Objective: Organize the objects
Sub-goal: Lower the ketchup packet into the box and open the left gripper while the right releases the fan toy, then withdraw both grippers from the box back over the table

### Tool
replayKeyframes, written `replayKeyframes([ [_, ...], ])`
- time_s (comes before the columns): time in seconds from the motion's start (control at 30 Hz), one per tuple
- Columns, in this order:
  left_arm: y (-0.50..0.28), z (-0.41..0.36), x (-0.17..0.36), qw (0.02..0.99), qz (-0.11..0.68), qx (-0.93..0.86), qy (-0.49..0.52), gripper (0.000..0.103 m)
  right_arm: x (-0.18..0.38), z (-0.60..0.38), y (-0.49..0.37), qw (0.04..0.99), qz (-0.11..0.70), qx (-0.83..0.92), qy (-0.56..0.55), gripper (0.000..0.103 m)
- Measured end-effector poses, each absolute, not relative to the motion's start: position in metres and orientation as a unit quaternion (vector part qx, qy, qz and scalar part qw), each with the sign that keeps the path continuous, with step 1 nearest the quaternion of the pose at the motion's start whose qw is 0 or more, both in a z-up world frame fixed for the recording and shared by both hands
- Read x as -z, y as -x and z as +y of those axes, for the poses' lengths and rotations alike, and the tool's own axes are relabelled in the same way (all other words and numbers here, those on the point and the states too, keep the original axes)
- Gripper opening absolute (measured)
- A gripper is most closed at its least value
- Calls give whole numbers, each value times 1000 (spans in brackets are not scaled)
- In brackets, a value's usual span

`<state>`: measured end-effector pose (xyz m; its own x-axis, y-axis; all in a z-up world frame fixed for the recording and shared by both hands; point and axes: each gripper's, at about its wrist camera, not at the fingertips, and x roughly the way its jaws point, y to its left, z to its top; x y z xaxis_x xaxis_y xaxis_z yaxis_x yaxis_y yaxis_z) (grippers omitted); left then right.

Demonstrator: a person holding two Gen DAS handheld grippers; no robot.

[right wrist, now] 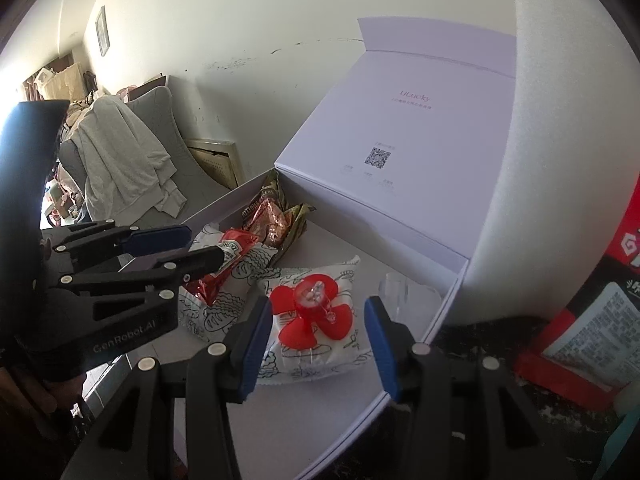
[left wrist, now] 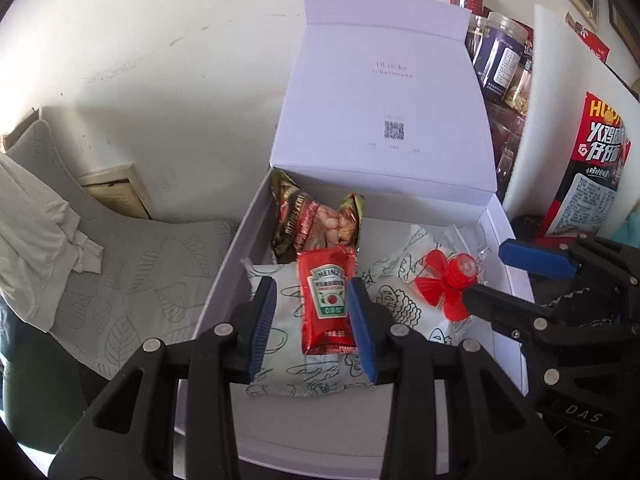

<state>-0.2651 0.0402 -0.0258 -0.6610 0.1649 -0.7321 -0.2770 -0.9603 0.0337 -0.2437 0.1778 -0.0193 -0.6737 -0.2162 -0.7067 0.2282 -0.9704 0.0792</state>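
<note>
Sitting open on a dark surface: a white box (left wrist: 224, 276), its lid (left wrist: 384, 92) standing upright at the back against the pale wall (left wrist: 160, 60), a QR code printed on the lid's inner face. Leaning just right of the box, a white foam slab (left wrist: 560, 92), with clear jars (left wrist: 500, 56) behind it and a red and black snack bag (left wrist: 588, 168) in front of it. Lying to the left, a grey leaf-patterned cushion (left wrist: 132, 276) with a pale garment (left wrist: 36, 236) draped over it.

Resting inside the box:
- two white pouches with black line drawings, one on the left (left wrist: 280, 320) and one on the right (left wrist: 404, 304);
- a dark peanut packet (left wrist: 316, 220) propped in the back left corner;
- a red Heinz ketchup sachet (left wrist: 326, 300) lying on the left pouch;
- a red flower-shaped suction hook (right wrist: 308, 312) sitting on the right pouch.

Hovering over the box, the left gripper (left wrist: 316, 320): blue pads standing apart on either side of the ketchup sachet, not pressing on it, so gripping nothing. Hovering beside it, the right gripper (right wrist: 316, 340): pads spread wide of the red hook, a clear gap on both sides, holding nothing.
</note>
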Motion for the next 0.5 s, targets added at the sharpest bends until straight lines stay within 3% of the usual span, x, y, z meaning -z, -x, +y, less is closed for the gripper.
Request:
replayKeyframes([
  [0.5,211,24,-20,127,58,-921,364,38,-31,173,185,94,17,929,-356,51],
])
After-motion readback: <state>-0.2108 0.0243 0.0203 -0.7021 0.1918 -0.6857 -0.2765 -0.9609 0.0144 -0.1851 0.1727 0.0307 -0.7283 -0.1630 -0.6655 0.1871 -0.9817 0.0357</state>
